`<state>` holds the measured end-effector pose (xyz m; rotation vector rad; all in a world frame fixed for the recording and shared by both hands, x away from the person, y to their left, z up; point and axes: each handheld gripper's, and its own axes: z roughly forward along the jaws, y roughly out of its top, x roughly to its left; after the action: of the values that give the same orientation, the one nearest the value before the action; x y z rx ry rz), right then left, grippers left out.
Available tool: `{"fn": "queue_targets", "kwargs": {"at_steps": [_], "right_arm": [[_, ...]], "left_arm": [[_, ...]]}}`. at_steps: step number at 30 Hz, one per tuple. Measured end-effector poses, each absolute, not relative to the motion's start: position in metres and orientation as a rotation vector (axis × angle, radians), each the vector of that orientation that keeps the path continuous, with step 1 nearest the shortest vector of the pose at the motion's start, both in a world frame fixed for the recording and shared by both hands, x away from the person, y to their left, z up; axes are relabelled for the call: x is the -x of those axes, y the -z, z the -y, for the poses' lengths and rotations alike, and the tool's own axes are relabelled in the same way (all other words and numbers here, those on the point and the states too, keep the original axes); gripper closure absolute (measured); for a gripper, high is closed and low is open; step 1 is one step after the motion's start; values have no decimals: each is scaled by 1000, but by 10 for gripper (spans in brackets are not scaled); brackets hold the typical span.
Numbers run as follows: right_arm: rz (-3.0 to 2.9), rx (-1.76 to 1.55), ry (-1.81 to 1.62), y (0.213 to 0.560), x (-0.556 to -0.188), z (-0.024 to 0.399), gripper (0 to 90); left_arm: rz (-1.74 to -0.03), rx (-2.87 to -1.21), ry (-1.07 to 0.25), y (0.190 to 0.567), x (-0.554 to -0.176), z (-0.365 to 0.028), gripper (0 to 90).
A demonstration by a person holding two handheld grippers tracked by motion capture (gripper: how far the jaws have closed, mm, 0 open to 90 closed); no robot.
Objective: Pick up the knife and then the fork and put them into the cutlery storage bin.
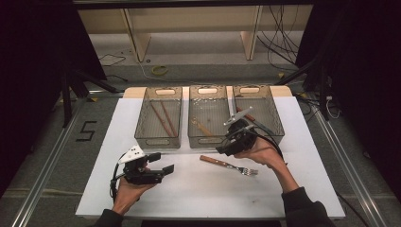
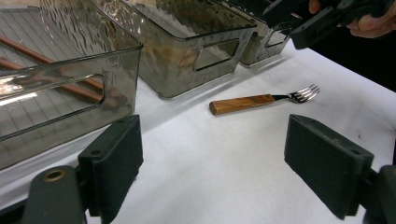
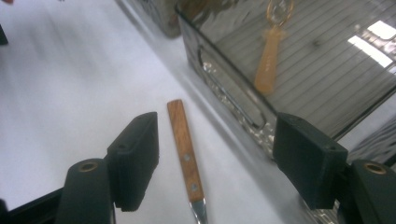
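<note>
Jaws of right gripper (image 3: 215, 163) wide, straddling fork (image 3: 184, 149) handle; tines visible from left gripper (image 2: 212, 163), also wide.

A wooden-handled fork (image 1: 229, 165) lies flat on the white counter (image 1: 189, 189), just in front of the middle bin (image 1: 207, 137), its metal tines pointing right.

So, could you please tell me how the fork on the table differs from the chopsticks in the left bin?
The fork lies loose on the white table, in front of the bins; the chopsticks lie inside the left bin. The fork is a single piece with a light wooden handle and metal tines; the chopsticks are a reddish-brown pair, slimmer and longer. Both lie flat, untouched by either gripper.
</note>
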<state>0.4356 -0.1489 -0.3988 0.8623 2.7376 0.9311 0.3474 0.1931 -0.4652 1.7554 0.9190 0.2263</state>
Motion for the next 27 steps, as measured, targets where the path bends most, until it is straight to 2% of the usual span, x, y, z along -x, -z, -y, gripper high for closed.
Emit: {"fn": "queue_targets", "kwargs": {"at_steps": [14, 27], "right_arm": [[-2849, -795, -725, 422, -433, 131, 378], [-2921, -785, -568, 442, -435, 128, 539]], "left_arm": [[-913, -1755, -227, 465, -347, -194, 188], [-910, -1758, -228, 465, -347, -193, 188]]}}
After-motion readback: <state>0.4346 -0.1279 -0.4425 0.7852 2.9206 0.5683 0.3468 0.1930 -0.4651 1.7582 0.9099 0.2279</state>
